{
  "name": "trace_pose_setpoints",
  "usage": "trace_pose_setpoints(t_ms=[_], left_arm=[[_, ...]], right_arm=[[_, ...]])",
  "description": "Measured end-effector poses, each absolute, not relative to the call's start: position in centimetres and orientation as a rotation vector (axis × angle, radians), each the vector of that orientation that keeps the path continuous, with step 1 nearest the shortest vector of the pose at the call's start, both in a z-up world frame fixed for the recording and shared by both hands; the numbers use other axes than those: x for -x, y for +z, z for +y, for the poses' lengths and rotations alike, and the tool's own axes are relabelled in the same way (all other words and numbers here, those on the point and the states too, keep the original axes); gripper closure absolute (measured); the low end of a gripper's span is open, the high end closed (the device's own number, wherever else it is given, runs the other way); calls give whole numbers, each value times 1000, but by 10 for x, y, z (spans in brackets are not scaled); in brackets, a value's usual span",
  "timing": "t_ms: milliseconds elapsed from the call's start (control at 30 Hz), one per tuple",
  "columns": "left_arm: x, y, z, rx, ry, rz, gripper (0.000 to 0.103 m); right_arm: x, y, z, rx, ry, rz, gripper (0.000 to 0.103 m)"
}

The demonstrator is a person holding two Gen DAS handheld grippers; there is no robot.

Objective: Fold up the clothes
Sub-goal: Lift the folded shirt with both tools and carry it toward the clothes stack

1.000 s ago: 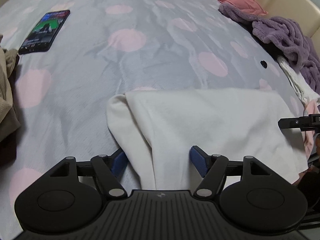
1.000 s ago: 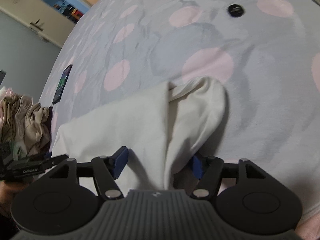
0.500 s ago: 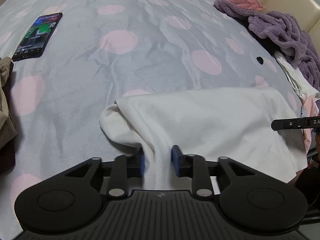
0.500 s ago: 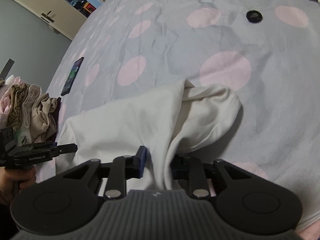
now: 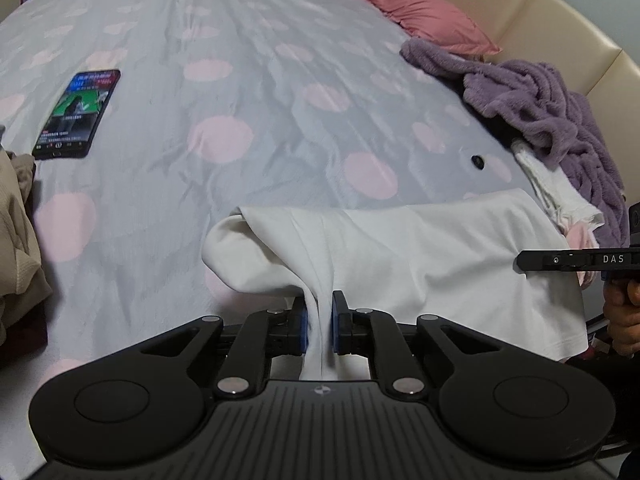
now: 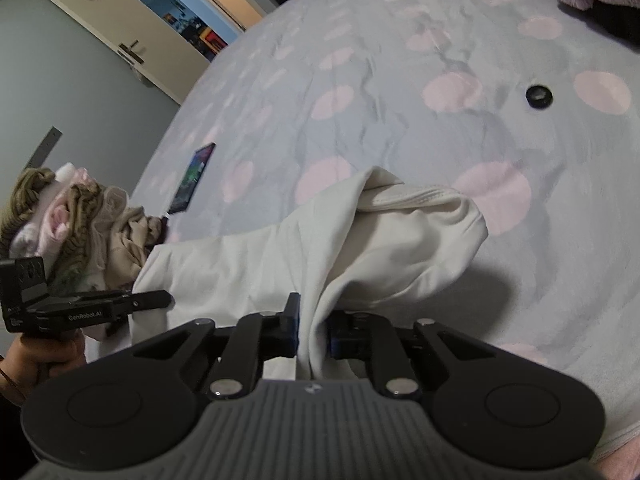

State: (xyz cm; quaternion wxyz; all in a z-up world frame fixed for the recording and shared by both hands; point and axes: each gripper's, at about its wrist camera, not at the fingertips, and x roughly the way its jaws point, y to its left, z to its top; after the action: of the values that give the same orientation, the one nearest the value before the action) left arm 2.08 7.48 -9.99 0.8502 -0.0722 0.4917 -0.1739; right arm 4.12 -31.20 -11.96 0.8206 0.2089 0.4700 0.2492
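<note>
A white garment [image 5: 420, 256] lies partly folded on the grey bedspread with pink dots [image 5: 240, 92]. My left gripper [image 5: 319, 326] is shut on the garment's near edge, and the cloth bunches up between its blue pads. In the right wrist view the same white garment [image 6: 260, 268] rises in a fold, and my right gripper [image 6: 312, 332] is shut on its near edge. The right gripper's side shows at the right edge of the left wrist view. The left gripper, held by a hand [image 6: 36, 356], shows at the left of the right wrist view.
A lit phone [image 5: 78, 114] lies on the bed to the far left. Beige clothes [image 5: 16, 236] are piled at the left edge. A purple fleece [image 5: 536, 100], a pink pillow [image 5: 416, 12] and a small black round object [image 5: 477, 161] lie to the right.
Both grippers went from open around the garment's near edge to shut on it. The cloth has since lifted and bunched between the pads, and both views have risen.
</note>
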Motion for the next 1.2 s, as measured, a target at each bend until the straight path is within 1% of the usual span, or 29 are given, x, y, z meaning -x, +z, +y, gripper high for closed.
trace_pose_setpoints(t_ms=[367,667,867,1033,1200], left_arm=[[2,-58,86,176,-385,944,96],[23,-10,111,226,-378,845,96],[37,37,133,241,-353,778,96],[47,90,157,229,-309,717,96],[58,145,205,255,-249,661,96]], right_arm=[[-30,-67,-299,-408,570,895,89],[-10,2,-282,-370,619,775,90],[-1,48,-259,-339,659,719,90],[-1,98,-226,-315,708,659,90],[-6,155,-185,-309,779,596,90]])
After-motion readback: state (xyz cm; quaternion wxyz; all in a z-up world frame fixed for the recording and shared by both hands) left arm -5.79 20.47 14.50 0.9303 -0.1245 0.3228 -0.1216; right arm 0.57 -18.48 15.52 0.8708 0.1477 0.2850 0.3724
